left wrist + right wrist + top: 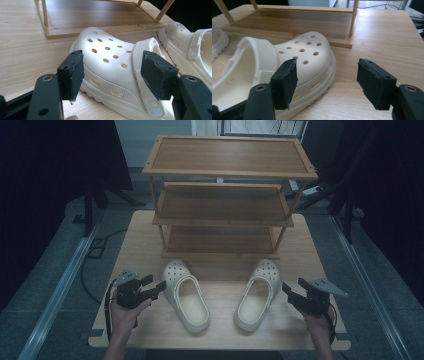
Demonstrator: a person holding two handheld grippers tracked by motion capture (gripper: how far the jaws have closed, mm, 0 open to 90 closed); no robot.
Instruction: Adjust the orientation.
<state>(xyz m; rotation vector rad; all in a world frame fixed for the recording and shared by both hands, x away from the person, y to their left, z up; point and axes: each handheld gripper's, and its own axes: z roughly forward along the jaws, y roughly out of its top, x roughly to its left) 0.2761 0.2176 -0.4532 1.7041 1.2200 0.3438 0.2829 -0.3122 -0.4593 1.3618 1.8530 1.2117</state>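
Both my grippers, left gripper and right gripper, stand wide and empty. The cream perforated foam clogs lie on the table before the three-tier bamboo shoe rack; I should grip each sidewall squarely.

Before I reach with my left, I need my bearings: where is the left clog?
In the high view, the left clog lies on the table, left of its mate, before the wooden rack.
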